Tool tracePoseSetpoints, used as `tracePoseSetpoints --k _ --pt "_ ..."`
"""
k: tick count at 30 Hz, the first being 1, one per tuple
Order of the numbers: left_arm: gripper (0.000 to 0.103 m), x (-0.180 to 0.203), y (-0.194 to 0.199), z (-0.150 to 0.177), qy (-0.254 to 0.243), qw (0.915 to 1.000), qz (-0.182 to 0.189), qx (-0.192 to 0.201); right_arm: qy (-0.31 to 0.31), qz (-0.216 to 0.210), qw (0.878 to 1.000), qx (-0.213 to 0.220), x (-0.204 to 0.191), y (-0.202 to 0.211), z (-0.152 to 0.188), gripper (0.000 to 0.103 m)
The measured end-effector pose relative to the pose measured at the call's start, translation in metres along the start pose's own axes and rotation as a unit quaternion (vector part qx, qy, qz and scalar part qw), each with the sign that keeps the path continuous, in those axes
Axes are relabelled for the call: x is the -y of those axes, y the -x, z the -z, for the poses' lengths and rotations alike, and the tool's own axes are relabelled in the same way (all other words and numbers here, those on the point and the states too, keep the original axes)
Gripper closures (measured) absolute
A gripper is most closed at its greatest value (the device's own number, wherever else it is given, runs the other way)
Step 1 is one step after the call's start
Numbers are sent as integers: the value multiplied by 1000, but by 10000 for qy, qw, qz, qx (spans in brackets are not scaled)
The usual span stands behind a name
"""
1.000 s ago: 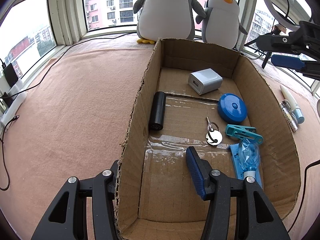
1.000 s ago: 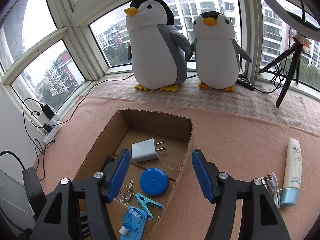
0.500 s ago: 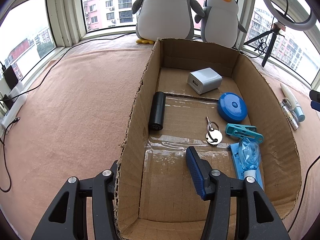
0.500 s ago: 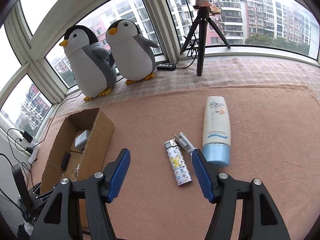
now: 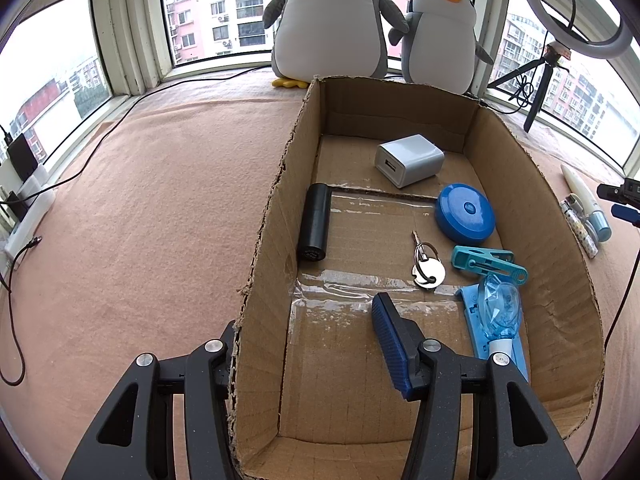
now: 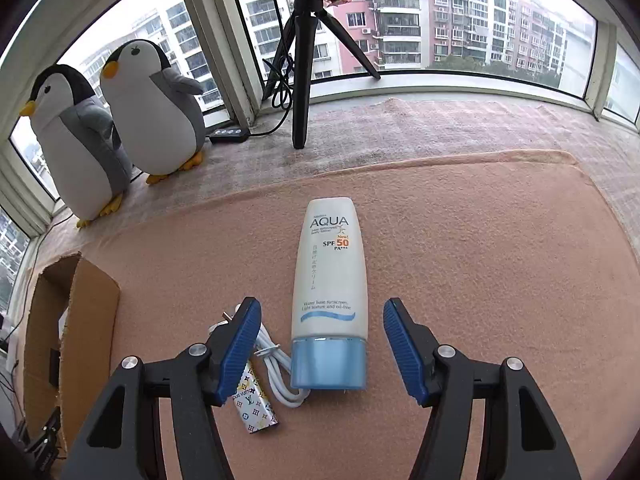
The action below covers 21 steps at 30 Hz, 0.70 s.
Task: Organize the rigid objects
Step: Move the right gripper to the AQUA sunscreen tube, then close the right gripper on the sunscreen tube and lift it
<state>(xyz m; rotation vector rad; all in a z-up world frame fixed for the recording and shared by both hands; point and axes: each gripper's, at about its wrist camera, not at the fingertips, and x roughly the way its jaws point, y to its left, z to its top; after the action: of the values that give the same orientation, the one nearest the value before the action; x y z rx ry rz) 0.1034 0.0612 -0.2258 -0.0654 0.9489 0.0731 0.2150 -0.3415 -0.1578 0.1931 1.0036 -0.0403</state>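
Your right gripper (image 6: 322, 344) has its jaws spread wide over the pink blanket (image 6: 480, 260), one blue pad on either side of the white AQUA sunscreen tube (image 6: 330, 276), which lies flat with its blue cap (image 6: 329, 364) toward you; neither pad touches it. Just left of the cap a coiled white cable (image 6: 276, 376) lies against the tube, and beside that a patterned lighter (image 6: 254, 404), partly hidden under your left-hand pad. Your left gripper (image 5: 306, 344) straddles the near left wall of the cardboard box (image 5: 264, 264): its right blue pad hangs inside the box, while its left finger sits outside against the wall, with its pad hidden, so the jaws are apart and grip nothing that you can see. Inside the box lie a white charger block (image 5: 410, 159) near the far end, a black cylinder (image 5: 315, 222) along the left wall, a round blue disc (image 5: 466, 216), a key on a ring (image 5: 427, 268), a teal clothespin (image 5: 488, 262) and a clear blue item on a blue card (image 5: 498, 316) at the right. From the left wrist view the tube, cable and lighter show well apart from the box's right wall, on the blanket. Two plush penguins (image 6: 116, 120) stand at the window, near a black tripod (image 6: 302, 60).
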Motion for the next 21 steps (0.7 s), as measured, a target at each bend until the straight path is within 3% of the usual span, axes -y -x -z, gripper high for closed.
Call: tracePoseSetpoints --k 10,21 --pt "46 -1 -1 0 31 10000 18 -1 86 297 9993 -204 -1 -26 -2 50" --pt "46 -2 0 0 30 10000 18 -15 184 159 9994 -230 13 -27 4 54"
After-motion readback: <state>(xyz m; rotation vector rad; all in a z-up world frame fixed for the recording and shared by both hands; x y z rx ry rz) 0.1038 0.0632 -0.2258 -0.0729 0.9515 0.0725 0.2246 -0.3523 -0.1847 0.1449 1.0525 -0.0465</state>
